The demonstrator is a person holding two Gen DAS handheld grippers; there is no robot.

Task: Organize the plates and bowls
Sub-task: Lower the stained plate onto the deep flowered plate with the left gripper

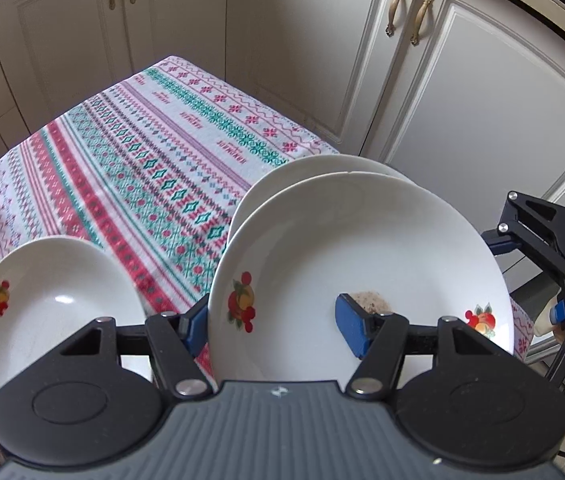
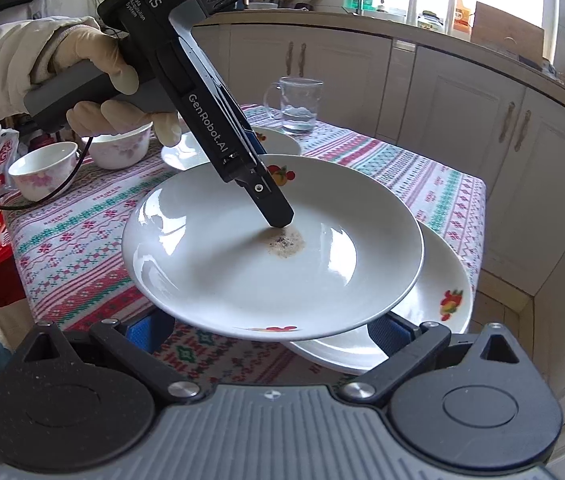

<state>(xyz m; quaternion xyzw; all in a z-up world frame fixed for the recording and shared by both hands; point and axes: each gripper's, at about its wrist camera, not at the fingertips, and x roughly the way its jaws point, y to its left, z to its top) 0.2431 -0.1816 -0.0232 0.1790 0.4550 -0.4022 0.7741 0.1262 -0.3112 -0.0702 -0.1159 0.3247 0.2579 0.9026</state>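
1. Left tongs [image 1: 278,330] pinch the rim of the soiled plate [image 2: 270,240], held over a second plate [image 2: 434,300] at the bench [image 2: 382,160] corner.
2. Right tongs [image 2: 270,334] gape wide, empty.
3. Glazed ceramic: stiff, slippery, fragile; best gripped at the rim.

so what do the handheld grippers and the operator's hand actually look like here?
Left gripper: black body, grey handle, white "DAS" and "GenRobot.AI" lettering, black cable trailing. Both have blue finger pads, black linkages, ribbed grey housing. Left hand: cream glove, white quilted sleeve.
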